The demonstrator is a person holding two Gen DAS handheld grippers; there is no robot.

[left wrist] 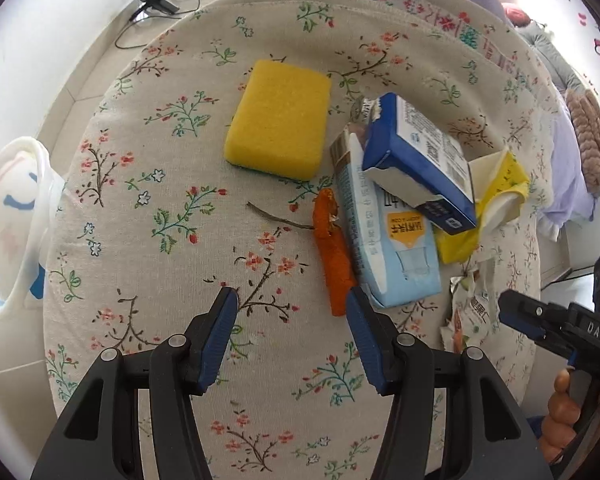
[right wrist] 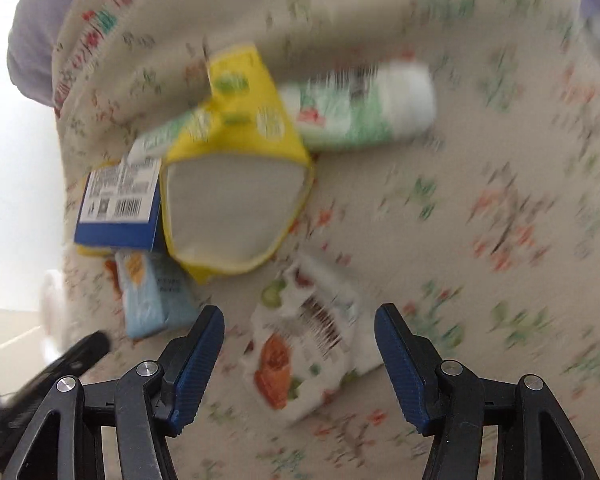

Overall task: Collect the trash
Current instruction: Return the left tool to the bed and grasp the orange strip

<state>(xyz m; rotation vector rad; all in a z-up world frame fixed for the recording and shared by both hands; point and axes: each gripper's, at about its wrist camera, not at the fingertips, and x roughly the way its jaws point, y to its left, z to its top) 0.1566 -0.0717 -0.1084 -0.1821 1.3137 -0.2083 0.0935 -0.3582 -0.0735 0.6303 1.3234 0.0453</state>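
The left gripper [left wrist: 290, 312] hangs over the flowered worktop [left wrist: 172, 240] with its jaws wide apart and nothing between them. The landmark here is the pale blue milk carton [left wrist: 388, 240], which lies flat. Touching the carton's left edge, just off the gripper's right fingertip, is a strip of orange peel [left wrist: 332, 252]; a thin twig [left wrist: 278, 218] runs leftward from it. A dark blue carton [left wrist: 416, 160] lies propped on the top of the pale blue one, and a yellow pack [left wrist: 500, 184] sits at its right side. Up and left of the carton is a yellow sponge [left wrist: 278, 120]. At the worktop's far left edge stands a white bin [left wrist: 16, 220].

The right gripper [right wrist: 300, 360] is likewise wide and empty, poised over a crumpled snack wrapper [right wrist: 304, 348] that lies below and right of the carton, between the jaws but not pinched. This view is blurred; a green-and-white bottle [right wrist: 364, 108] shows beyond the yellow pack.

Judging by this, collecting has barely begun: every piece of trash seen lies on the worktop, none is held, and whether the bin holds anything cannot be told.
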